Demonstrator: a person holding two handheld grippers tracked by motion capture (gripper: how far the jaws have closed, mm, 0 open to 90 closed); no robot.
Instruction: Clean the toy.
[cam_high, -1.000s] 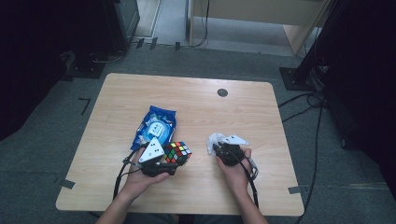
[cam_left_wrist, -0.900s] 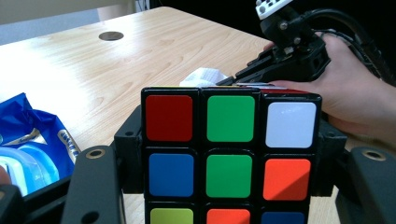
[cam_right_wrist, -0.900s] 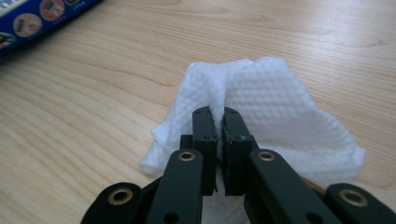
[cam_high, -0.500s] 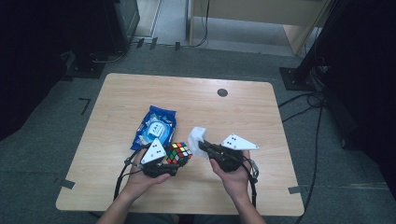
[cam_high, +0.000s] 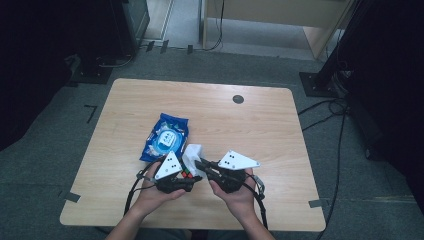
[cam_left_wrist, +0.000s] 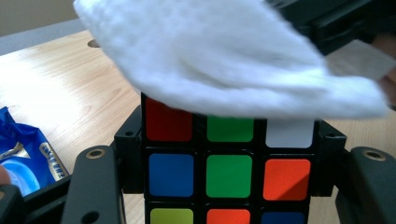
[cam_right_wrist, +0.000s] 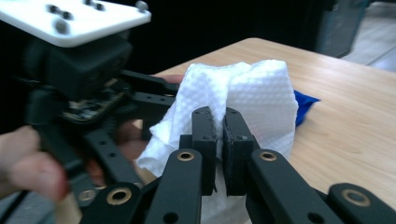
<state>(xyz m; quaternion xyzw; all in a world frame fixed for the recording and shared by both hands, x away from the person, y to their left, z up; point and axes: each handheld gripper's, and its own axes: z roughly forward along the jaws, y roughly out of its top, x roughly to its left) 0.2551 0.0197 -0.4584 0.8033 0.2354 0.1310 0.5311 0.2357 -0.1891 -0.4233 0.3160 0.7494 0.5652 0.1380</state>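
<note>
since a second ago our right gripper (cam_high: 200, 163) has lifted the crumpled white paper wipe (cam_high: 193, 153) off the table and over the multicoloured plastic puzzle cube (cam_left_wrist: 228, 175). the cube sits clamped in our left gripper (cam_high: 192, 179), just above the wooden table (cam_high: 260, 125). right jaws pinch a fold of wipe. we judge the thin pinch could slip during rubbing, or pressure could twist the cube loose. blue wipes pack (cam_high: 165, 137) lies nearby.

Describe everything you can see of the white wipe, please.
The white wipe is a soft, dimpled sheet like paper cloth, crumpled and folded. The right claw is shut on it and holds it above the table, draped over the top of the colour cube that the left claw grips.
</note>
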